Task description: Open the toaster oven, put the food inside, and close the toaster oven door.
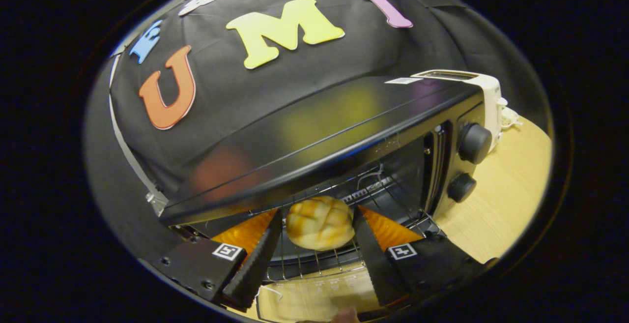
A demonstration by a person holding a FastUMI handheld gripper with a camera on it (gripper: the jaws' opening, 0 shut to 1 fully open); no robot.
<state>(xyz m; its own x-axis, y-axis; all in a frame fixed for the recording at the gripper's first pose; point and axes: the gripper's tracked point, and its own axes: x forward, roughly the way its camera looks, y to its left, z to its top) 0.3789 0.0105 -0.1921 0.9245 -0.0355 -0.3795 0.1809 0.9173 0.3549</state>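
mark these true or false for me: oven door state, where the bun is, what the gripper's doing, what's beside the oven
1. The toaster oven door is open. True.
2. The bun lies on the wooden table. False: it sits on the wire rack at the oven's mouth.
3. The gripper is shut on the bun. False: its fingers stand spread either side of it, with gaps showing.
4. Two black knobs sit on the oven's right-hand panel. True.
5. A white toaster stands beyond the oven's knob side. True.
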